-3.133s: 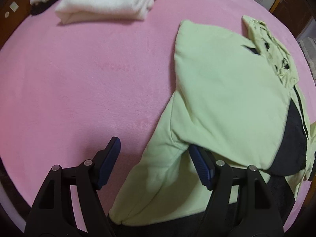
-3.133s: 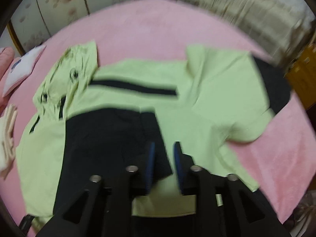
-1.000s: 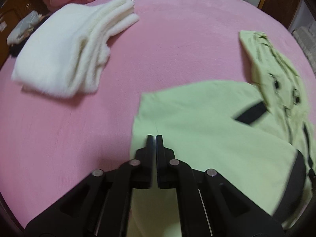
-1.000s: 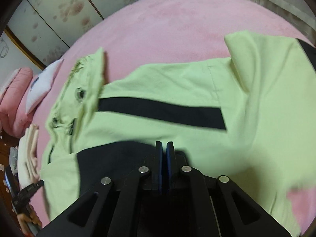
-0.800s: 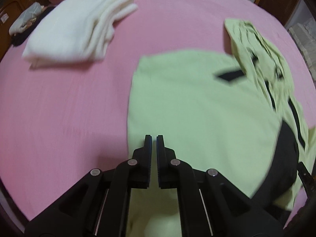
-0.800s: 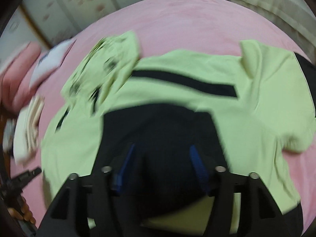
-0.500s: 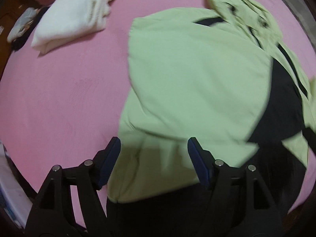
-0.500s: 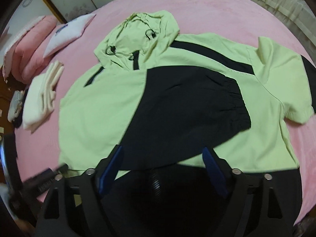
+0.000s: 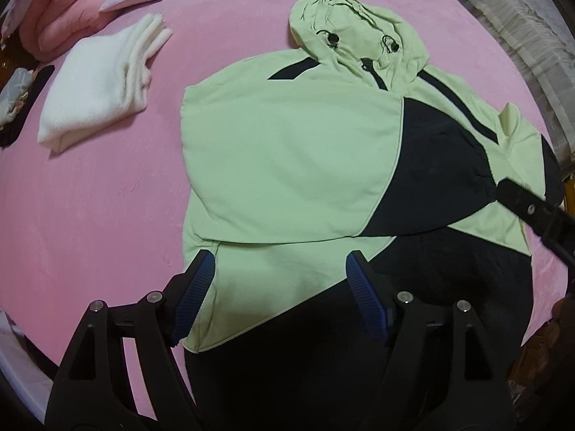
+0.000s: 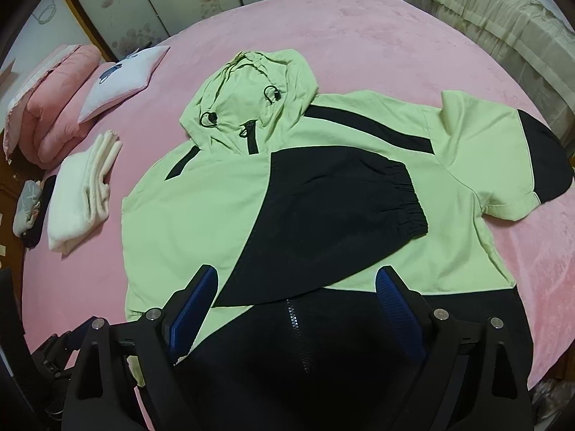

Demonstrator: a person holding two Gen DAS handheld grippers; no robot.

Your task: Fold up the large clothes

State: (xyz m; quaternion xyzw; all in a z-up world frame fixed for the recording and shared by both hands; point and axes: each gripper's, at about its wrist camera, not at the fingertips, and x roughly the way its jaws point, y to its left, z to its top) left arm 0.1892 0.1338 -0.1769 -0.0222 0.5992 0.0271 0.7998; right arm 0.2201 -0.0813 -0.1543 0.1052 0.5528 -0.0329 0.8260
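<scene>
A light-green and black hooded jacket (image 9: 287, 151) lies flat on the pink bed (image 9: 90, 215), hood (image 10: 251, 100) pointing away. One sleeve (image 10: 341, 215), with a black elastic cuff, is folded across the chest. The other sleeve (image 10: 496, 151) sticks out to the right. My left gripper (image 9: 278, 269) hovers above the hem at the jacket's left side, its jaws opening with nothing pressed between them. Over the black lower front and zipper my right gripper (image 10: 298, 276) is held the same way, jaws opening and gripping nothing.
A folded white blanket (image 10: 82, 194) lies left of the jacket, with folded pink quilts (image 10: 54, 100) and a white pillow (image 10: 122, 79) beyond it. A lace-trimmed cloth (image 10: 503, 18) runs along the bed's far right. Bare pink bedding surrounds the jacket.
Both grippers went from shut to open and drew back and up from the jacket. The sleeve now lies folded across the chest.
</scene>
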